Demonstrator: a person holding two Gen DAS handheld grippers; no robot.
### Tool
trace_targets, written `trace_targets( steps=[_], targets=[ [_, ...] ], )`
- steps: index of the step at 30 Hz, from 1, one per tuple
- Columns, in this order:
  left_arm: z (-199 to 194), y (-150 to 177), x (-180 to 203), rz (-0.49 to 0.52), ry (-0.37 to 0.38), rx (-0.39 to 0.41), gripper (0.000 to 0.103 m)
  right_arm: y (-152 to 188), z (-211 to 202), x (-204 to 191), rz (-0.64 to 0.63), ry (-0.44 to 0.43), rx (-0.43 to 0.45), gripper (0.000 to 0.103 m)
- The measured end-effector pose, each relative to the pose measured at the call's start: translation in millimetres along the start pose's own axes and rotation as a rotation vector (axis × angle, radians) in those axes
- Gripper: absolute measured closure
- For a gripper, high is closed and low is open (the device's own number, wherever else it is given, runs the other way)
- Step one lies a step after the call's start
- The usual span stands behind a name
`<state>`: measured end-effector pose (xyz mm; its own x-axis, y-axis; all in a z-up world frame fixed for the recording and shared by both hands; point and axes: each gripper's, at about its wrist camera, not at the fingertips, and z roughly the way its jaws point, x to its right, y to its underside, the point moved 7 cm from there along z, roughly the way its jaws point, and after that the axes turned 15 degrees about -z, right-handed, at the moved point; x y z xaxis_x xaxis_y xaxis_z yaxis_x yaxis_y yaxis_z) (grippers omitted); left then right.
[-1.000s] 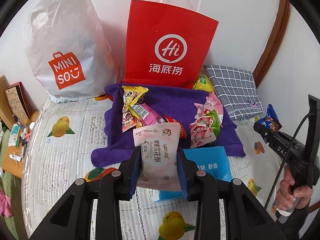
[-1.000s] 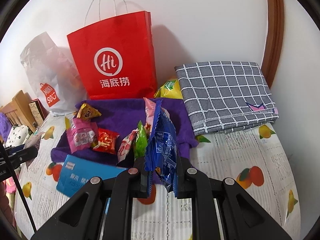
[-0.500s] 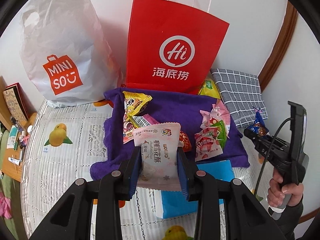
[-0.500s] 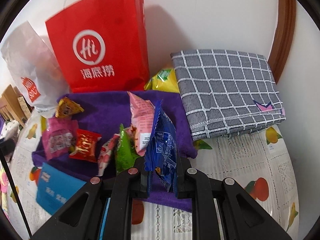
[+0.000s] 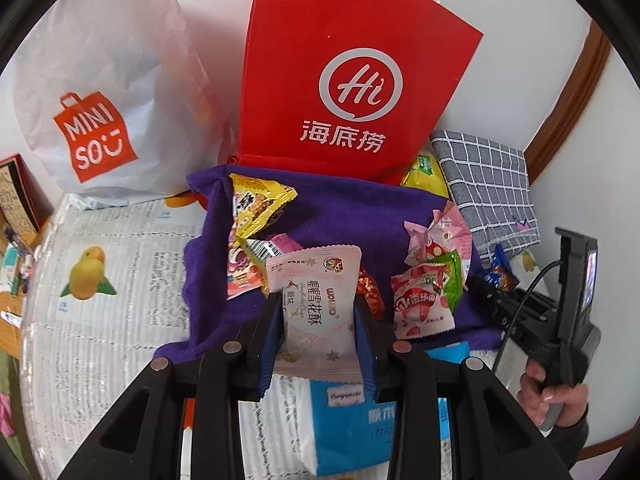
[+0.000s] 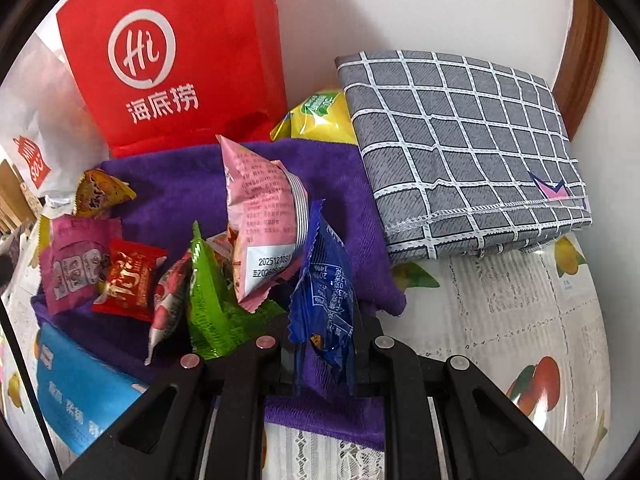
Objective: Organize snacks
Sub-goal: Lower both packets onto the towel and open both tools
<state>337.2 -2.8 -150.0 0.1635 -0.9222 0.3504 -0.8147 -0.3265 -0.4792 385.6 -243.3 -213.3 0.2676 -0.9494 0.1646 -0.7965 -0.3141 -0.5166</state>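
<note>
My left gripper [image 5: 318,334] is shut on a pale pink snack packet [image 5: 314,300], held upright over the near edge of the purple towel [image 5: 340,216]. My right gripper [image 6: 322,354] is shut on a blue snack packet [image 6: 324,288], which stands up over the towel's [image 6: 180,184] right front corner. Several loose snacks lie on the towel: a yellow packet [image 5: 260,204], a pink-and-white strawberry packet [image 5: 420,304], a large pink packet [image 6: 264,216], a green one [image 6: 208,304], a red one [image 6: 130,276]. The right gripper, in a person's hand, also shows in the left wrist view [image 5: 496,276].
A red paper bag [image 5: 352,80] and a white plastic bag [image 5: 100,100] stand against the wall behind the towel. A folded grey checked cloth [image 6: 460,140] lies at the right, a yellow packet [image 6: 320,116] beside it. A blue tissue pack [image 5: 352,420] lies in front of the towel.
Both grippers have moved forward and down toward the towel, each keeping its packet. The bags and snacks now look larger and closer.
</note>
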Motion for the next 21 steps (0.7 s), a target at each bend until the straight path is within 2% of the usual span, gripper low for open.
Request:
trace_targets(
  steps=[21],
  targets=[
    [56, -25, 30, 0.021, 0.011, -0.022, 0.070, 3, 22, -6, -0.013, -0.032, -0.044, 0.087]
  ],
)
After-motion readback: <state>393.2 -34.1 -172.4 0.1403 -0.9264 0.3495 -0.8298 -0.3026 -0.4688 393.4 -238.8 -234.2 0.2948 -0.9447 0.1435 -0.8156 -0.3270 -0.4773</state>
